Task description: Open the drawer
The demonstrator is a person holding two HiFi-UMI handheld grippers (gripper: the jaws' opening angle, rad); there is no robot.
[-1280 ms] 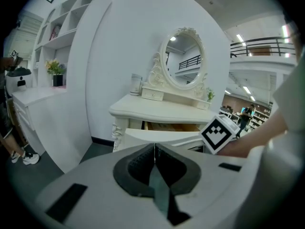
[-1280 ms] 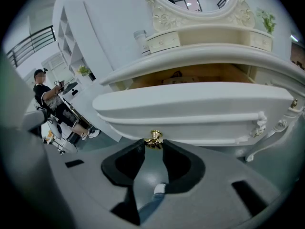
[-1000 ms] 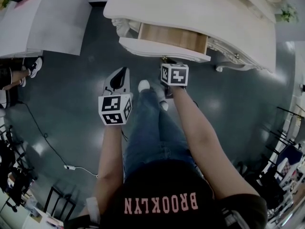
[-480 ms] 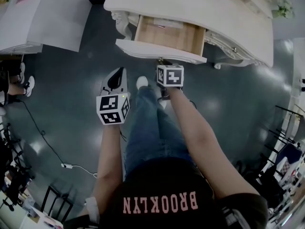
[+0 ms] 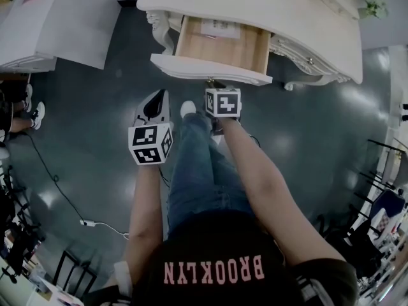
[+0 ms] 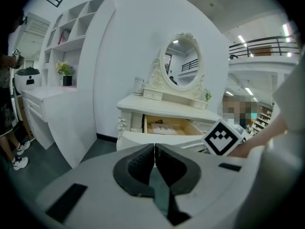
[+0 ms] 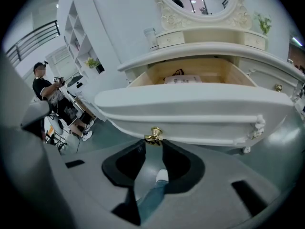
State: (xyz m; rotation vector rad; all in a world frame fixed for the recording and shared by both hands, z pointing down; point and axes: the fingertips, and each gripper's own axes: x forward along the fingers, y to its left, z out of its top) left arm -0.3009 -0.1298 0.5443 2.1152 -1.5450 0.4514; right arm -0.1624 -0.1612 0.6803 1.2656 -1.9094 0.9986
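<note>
My right gripper pinches the knob by its tips; my left gripper is closed, empty. A skewed pull could slip it off.

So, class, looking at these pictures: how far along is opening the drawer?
Done: the drawer stands well out of the dressing table, wooden inside showing. In hand: the right gripper has its jaws closed on the gold knob; the left gripper is shut and empty. Left: perhaps a last pull, then release the knob.
</note>
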